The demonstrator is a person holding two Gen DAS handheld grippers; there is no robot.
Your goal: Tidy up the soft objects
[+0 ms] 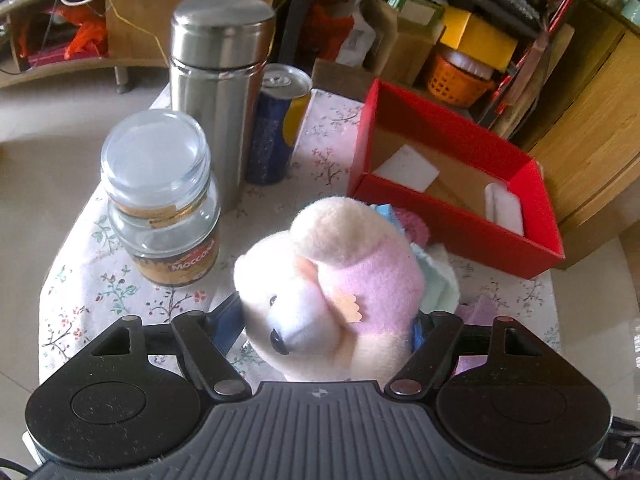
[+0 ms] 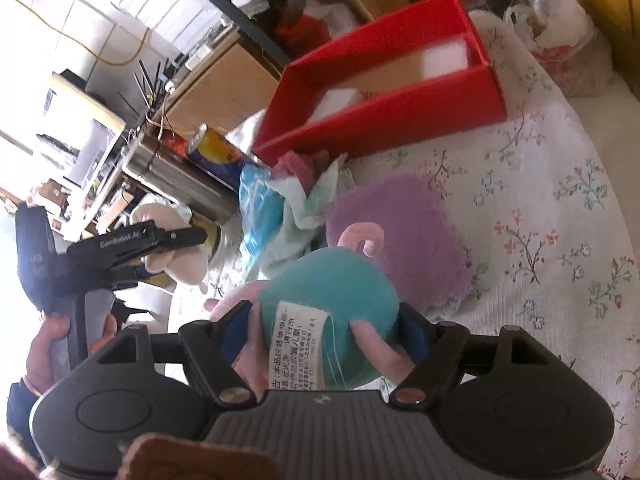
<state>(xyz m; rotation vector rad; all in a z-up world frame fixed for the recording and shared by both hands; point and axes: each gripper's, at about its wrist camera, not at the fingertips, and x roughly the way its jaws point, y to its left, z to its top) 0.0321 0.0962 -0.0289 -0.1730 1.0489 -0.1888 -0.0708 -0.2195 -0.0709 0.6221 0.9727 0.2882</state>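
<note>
A cream and pink plush bear (image 1: 340, 272) fills the gap of my left gripper (image 1: 324, 320), whose blue pads press its sides; it hangs just above the floral tablecloth (image 1: 100, 280). In the right wrist view my right gripper (image 2: 324, 328) is shut on a teal plush toy (image 2: 332, 280) with pink limbs and a white label. A heap of blue, pink and mint cloths (image 2: 280, 208) and a purple fluffy cloth (image 2: 404, 240) lie between the grippers and the red box (image 2: 380, 120). The left gripper (image 2: 160, 240) shows at the left, a hand (image 2: 52, 332) on its handle.
The red box (image 1: 460, 236) stands at the table's far right with white foam blocks (image 1: 408, 168) inside. A glass jar (image 1: 160, 200), a steel flask (image 1: 216, 92) and a blue can (image 1: 276, 128) stand at the left. Cluttered shelves and cartons lie beyond the table.
</note>
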